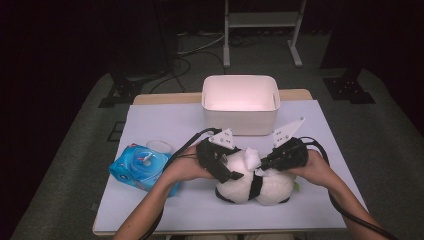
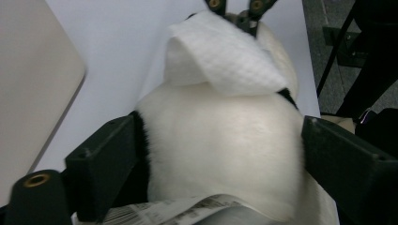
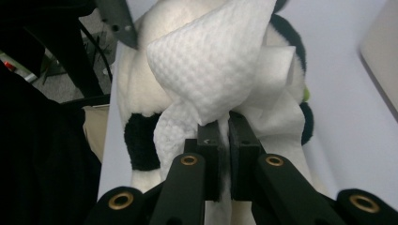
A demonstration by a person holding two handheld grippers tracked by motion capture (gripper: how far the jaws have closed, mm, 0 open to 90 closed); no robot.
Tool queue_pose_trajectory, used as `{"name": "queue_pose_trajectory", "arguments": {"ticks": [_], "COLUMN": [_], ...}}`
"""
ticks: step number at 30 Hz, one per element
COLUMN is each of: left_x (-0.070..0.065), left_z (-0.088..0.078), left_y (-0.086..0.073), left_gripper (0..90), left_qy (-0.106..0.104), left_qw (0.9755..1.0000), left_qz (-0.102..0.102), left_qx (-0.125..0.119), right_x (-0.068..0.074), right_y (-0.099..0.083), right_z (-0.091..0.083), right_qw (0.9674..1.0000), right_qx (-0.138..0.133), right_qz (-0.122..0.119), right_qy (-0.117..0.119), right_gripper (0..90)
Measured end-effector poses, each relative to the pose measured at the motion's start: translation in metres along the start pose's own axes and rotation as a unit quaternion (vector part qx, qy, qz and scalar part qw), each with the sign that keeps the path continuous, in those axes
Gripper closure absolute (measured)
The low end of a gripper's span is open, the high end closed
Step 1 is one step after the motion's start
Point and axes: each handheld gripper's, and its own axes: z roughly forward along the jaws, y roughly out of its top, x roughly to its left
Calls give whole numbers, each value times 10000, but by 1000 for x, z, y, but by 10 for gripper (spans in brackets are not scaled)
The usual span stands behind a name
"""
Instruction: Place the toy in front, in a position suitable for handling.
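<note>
Wiping the plush panda [image 1: 252, 181] was the step we judged to be in hand. It lay on the white table cover [image 1: 165, 120], in front of the white bin [image 1: 240, 102] and to the right of the blue wipe pack [image 1: 141, 167], whose loose lid [image 1: 159, 145] lay just behind the pack.

Our right gripper [image 3: 224, 126] had its jaws clamped tight on a white wipe [image 3: 213, 61], pinched at a gathered fold, with the rest of the sheet billowing over the panda's top. In the high view that wipe [image 1: 251, 158] sat on the panda's upper side, between our two hands.

Our left gripper [image 2: 220, 154] came at the panda from its left side. Its jaws stood wide on either flank of the white body, and from the left gripper view we could not tell for certain whether the pads pressed the fur or only framed it. They looked more like a loose bracket than a firm hold, so we took the jaws as open around the toy.

Our reading was that the next move called for the left gripper to close on the panda and steady it, since soft plush would roll or squash under a stroke. The right gripper could then drag the wipe across the fur while keeping its pinch, as a thin sheet would slip out easily.
</note>
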Motion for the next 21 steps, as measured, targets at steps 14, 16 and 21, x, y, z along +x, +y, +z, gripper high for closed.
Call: {"name": "queue_pose_trajectory", "arguments": {"ticks": [14,16,21], "left_x": [-20,-22,-28], "left_z": [-13,-12,-8], "left_y": [-3,-4,-9], "left_gripper": [102,126,158], "left_qy": [-145,-168,-148], "left_qw": [9999,9998,9999], "left_qz": [41,78,58], "left_qx": [38,34,-41], "right_x": [34,39,44], "right_y": [-6,-5,0], "right_z": [1,1,-2], "right_qw": [9997,9997,9993], "right_qx": [-67,-21,-12], "right_qz": [-226,-252,-369], "right_qy": [89,74,-60], "right_gripper": [847,847,848]}}
